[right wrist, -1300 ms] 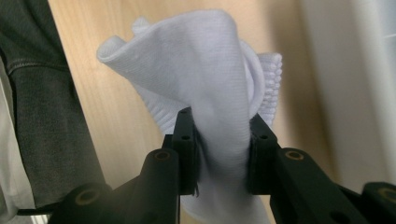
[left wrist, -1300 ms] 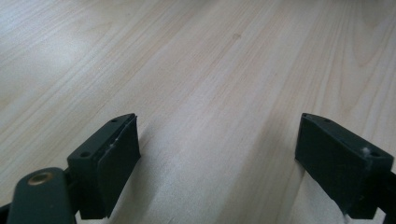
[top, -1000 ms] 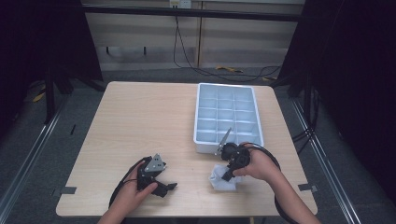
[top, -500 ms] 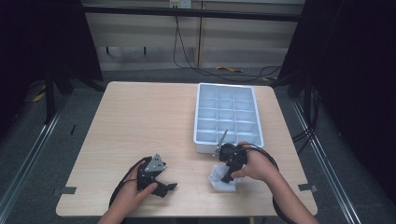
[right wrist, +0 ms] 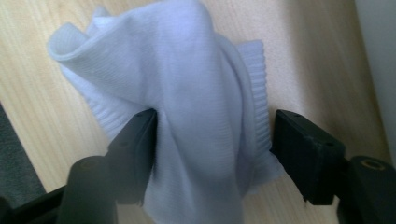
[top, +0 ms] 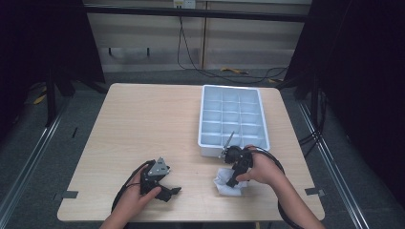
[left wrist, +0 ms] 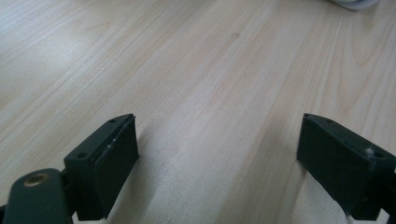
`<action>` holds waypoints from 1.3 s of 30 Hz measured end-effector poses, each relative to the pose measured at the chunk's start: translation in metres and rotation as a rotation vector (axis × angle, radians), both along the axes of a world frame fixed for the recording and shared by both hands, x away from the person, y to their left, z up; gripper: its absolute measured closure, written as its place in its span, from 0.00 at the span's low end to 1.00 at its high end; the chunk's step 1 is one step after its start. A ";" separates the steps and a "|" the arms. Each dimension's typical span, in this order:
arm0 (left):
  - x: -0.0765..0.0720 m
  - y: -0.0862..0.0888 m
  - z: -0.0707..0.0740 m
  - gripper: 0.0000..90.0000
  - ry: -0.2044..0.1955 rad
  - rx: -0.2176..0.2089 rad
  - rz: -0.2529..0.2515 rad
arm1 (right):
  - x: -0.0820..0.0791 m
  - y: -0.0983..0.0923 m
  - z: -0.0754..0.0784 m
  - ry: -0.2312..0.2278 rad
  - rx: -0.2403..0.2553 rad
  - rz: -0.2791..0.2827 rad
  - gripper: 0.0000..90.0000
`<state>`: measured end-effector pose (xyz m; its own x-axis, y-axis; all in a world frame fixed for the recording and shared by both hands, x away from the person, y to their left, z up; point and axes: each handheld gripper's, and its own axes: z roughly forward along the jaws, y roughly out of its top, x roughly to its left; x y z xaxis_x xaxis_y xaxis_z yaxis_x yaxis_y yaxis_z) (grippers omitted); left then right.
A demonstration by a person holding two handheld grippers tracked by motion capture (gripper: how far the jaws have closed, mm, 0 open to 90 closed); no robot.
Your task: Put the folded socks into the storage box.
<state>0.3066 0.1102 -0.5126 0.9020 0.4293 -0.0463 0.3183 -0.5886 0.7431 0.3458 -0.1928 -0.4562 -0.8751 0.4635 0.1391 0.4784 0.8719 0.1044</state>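
Observation:
A crumpled white ribbed cloth [top: 227, 186] [right wrist: 187, 93] lies on the wooden table [top: 143, 129] near its front right. My right gripper [top: 233, 180] [right wrist: 212, 140] points down at the cloth. Its jaws have just been opening and now stand wide, with the cloth loose between them. One pad brushes the fabric and the other stands clear of it. My left gripper [top: 171, 192] [left wrist: 217, 158] rests low over bare wood at the front left, open with nothing between its jaws.
A pale blue tray [top: 205, 119] split into several compartments stands just behind my right hand, at the table's right. Cables trail from both grippers toward the front edge. Dark floor and metal rails surround the table.
My right gripper has shifted slightly over the white cloth, which has settled onto the table. The left hand and its gripper have stayed where they were.

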 end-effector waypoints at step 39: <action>0.000 -0.001 0.000 0.12 0.004 0.003 0.000 | -0.002 0.002 0.014 0.110 0.059 -0.006 0.71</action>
